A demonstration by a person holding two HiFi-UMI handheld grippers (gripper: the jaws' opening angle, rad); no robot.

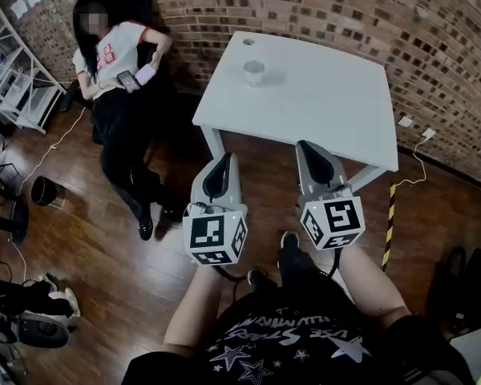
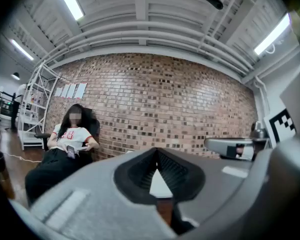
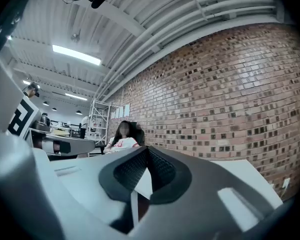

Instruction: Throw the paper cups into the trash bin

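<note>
One pale paper cup (image 1: 254,72) stands upright on the white table (image 1: 329,103), toward its far left part, mouth up, nothing touching it. Well apart from it, on the wooden floor (image 1: 120,271) at far left, sits the dark round trash bin (image 1: 42,190), also upright.

- Bare floor (image 1: 260,167) runs up to the bench's (image 1: 329,95) near edge.
- Top lies open around the paper cup (image 1: 254,72) near the far left corner.
- A seated person (image 1: 120,95) sits near the left edge; brick wall (image 1: 305,6) behind the far edge.
</note>
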